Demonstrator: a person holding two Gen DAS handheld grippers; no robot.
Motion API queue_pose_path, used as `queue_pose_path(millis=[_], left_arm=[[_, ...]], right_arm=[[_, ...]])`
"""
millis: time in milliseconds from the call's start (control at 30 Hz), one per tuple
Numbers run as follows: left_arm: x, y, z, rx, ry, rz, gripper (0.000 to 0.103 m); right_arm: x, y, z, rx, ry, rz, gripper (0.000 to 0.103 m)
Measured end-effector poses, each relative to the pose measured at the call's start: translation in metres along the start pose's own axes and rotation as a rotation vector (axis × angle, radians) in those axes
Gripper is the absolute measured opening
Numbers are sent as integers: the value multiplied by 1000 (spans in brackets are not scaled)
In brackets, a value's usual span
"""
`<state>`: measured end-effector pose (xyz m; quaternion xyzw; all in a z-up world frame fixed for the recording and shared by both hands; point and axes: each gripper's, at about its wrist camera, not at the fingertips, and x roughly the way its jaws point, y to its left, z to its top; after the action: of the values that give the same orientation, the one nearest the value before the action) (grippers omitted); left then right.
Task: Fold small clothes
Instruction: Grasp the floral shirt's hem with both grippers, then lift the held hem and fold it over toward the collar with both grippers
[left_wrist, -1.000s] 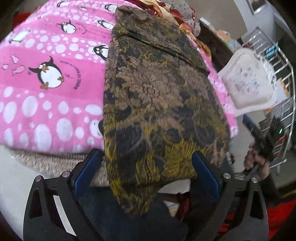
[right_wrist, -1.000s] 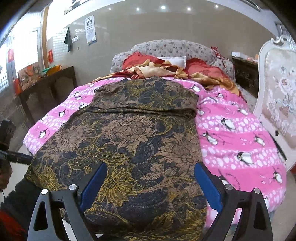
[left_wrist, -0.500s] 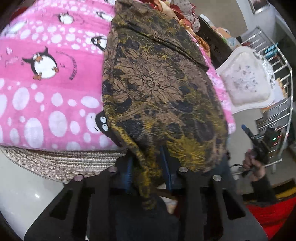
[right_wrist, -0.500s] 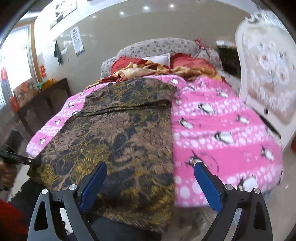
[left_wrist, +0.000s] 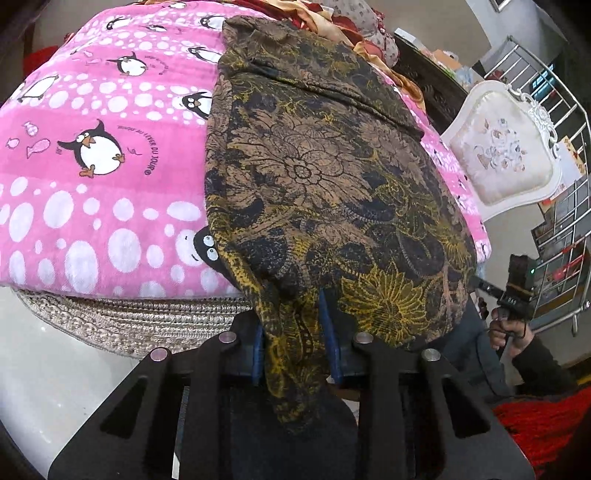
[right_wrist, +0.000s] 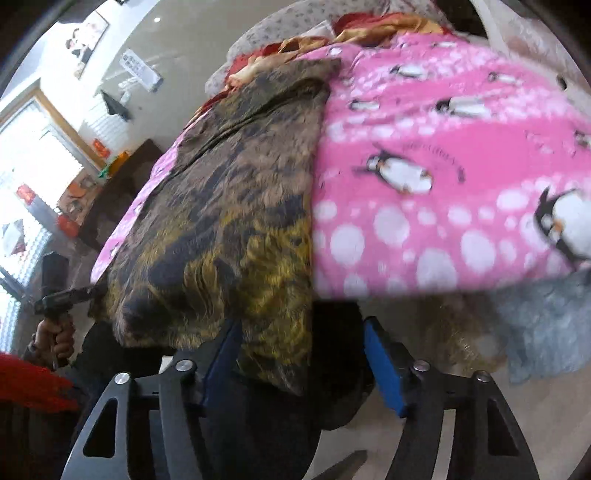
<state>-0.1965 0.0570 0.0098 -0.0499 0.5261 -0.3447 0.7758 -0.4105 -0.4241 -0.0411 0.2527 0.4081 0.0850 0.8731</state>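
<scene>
A brown, black and yellow floral garment (left_wrist: 321, 177) lies flat along the pink penguin blanket (left_wrist: 92, 184), its near hem hanging over the bed edge. My left gripper (left_wrist: 293, 332) has its jaws closing, the blue pads pressing a bunched hem corner between them. In the right wrist view, the garment (right_wrist: 236, 206) sits left of the blanket (right_wrist: 443, 184). My right gripper (right_wrist: 301, 369) has its jaws closing around the other hem corner. That cloth lies against the left pad while the right pad stands apart. This view is blurred.
A white upholstered chair (left_wrist: 502, 162) and a metal rack (left_wrist: 565, 221) stand right of the bed. A woven mat (left_wrist: 129, 317) shows under the blanket edge. Red and gold bedding (left_wrist: 332, 22) is piled at the head. A dark cabinet (right_wrist: 118, 184) stands at the left.
The left jaws went from wide open to closed on the garment's hem corner. The right gripper dropped and rolled toward the other corner, and its jaws narrowed.
</scene>
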Motion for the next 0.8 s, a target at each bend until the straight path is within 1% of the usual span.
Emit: queue_pose_path(millis=[67, 133, 167, 200, 233, 267, 300, 367, 467, 533, 567, 667, 767, 800], left_arm=[[1, 1, 1, -11, 0, 4, 17], [1, 1, 1, -16, -3, 17, 13], [0, 1, 0, -19, -4, 16, 9], [-2, 1, -1, -19, -9, 13, 7], [-5, 1, -3, -21, -19, 10, 5], [-9, 2, -4, -30, -29, 0, 3], [-11, 2, -5, -37, -37, -8, 3], [-21, 3, -8, -58, -74, -37, 2], [-39, 1, -9, -78, -142, -89, 2], [-49, 0, -8, -91, -176, -128, 2], [-53, 0, -9, -95, -188, -142, 2], [-70, -4, -9, -93, -228, -167, 2], [-98, -8, -17, -97, -272, -202, 2], [-108, -9, -21, -99, -283, -200, 2]], right_arm=[[4, -1, 3, -10, -5, 19, 53], [11, -2, 6, -6, 25, 68, 41], [13, 2, 7, -25, 54, 83, 27], [11, 5, 7, -45, 63, 89, 19], [9, 9, 7, -59, 74, 97, 7], [3, 13, 6, -72, 92, 120, 6], [-2, 17, 6, -85, 92, 135, 6], [-20, 26, 6, -111, 64, 162, 5], [-56, 39, 14, -114, -24, 229, 5], [-72, 48, 19, -114, -76, 270, 5], [-83, 53, 22, -112, -117, 297, 5], [-104, 66, 27, -114, -193, 364, 5], [-123, 79, 26, -139, -239, 400, 5], [-132, 81, 25, -149, -251, 403, 5]])
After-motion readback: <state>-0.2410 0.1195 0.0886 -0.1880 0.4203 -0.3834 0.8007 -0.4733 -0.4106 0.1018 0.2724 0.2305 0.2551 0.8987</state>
